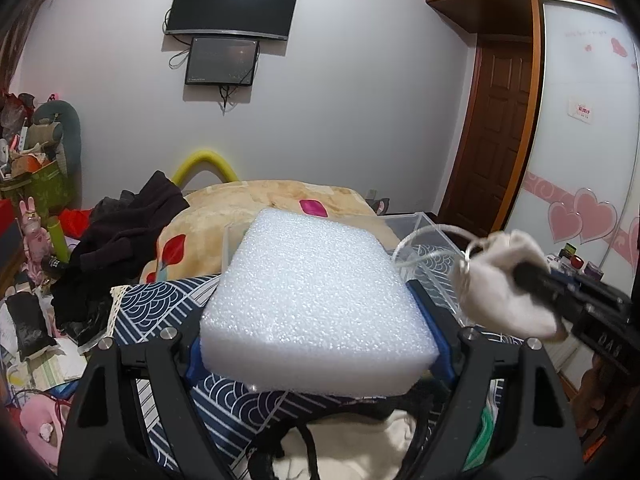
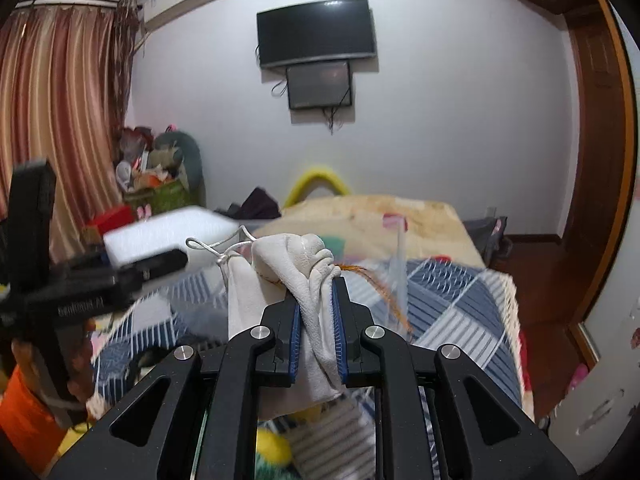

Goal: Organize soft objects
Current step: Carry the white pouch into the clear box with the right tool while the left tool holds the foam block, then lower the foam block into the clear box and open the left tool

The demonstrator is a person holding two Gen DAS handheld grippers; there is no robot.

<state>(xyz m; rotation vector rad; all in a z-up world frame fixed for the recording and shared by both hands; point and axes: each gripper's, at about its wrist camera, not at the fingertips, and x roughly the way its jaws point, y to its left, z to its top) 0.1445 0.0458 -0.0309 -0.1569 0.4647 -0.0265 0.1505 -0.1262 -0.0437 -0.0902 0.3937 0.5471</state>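
My left gripper (image 1: 320,316) is shut on a thick white foam block (image 1: 316,300) and holds it up above the patterned bed cover; the block also shows in the right wrist view (image 2: 168,236). My right gripper (image 2: 316,292) is shut on a white drawstring cloth pouch (image 2: 296,268) with a white cord (image 2: 216,246) trailing from it. In the left wrist view the pouch (image 1: 500,280) and the right gripper hang to the right of the foam, over a clear plastic box (image 1: 424,236).
A blue-and-white patterned cover (image 2: 452,304) lies over the bed, with a beige blanket (image 1: 240,208) behind. Dark clothes (image 1: 120,232) are piled at left. Clutter (image 1: 36,168) stands along the left wall. A wooden door (image 1: 500,136) and a wardrobe (image 1: 588,120) are at right.
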